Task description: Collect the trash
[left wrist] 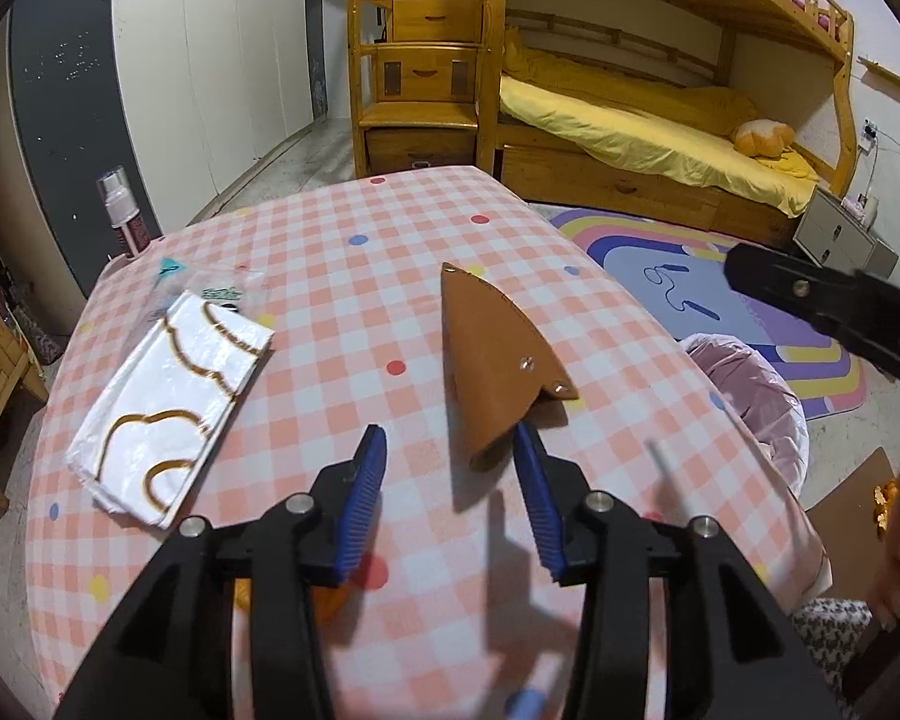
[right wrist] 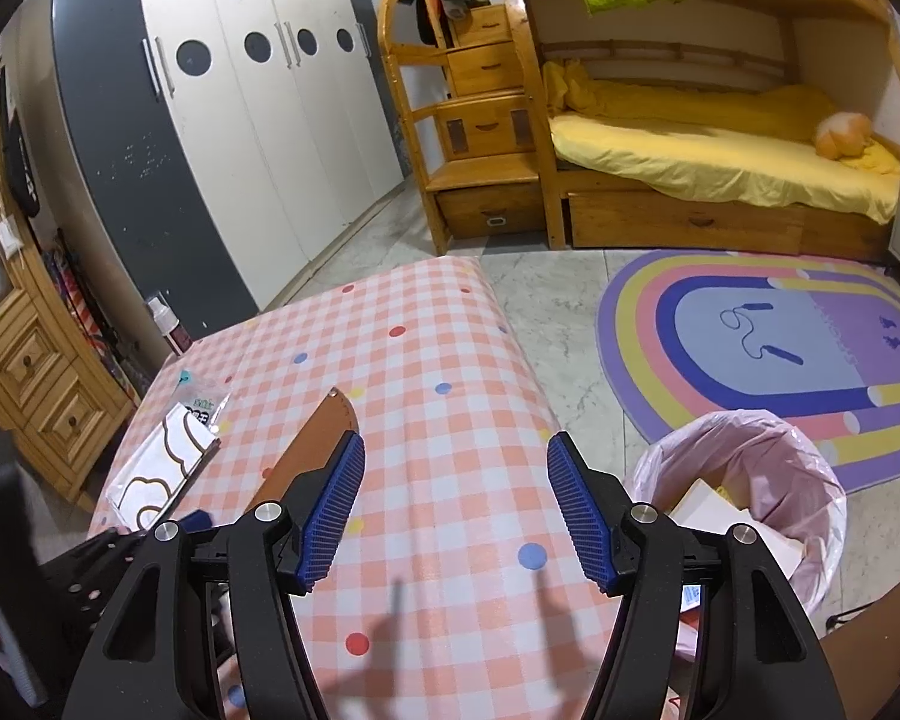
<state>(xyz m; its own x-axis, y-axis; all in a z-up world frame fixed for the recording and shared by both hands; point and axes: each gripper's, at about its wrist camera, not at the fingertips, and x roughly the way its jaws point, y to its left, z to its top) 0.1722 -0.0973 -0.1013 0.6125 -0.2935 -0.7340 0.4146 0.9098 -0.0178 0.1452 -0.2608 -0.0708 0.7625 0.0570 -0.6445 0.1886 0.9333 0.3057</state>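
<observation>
A white wrapper with gold cloud outlines [left wrist: 168, 402] lies at the left of the pink checked table [left wrist: 342, 276]; it also shows in the right wrist view [right wrist: 162, 468]. A small clear packet [left wrist: 216, 291] lies just beyond it. A brown leather sheath [left wrist: 498, 354] lies mid-table, also in the right wrist view [right wrist: 312, 450]. My left gripper [left wrist: 450, 450] is open and empty, its right finger beside the sheath's near end. My right gripper [right wrist: 456, 468] is open and empty above the table's right part. A bin with a pink liner [right wrist: 744, 492] stands on the floor right of the table.
A spray bottle [left wrist: 123, 210] stands at the table's far left corner. A rainbow rug [right wrist: 780, 348] covers the floor beyond the bin. A wooden bunk bed [right wrist: 690, 168] and white wardrobe [right wrist: 240, 120] line the far walls. A wooden cabinet [right wrist: 36, 360] stands left.
</observation>
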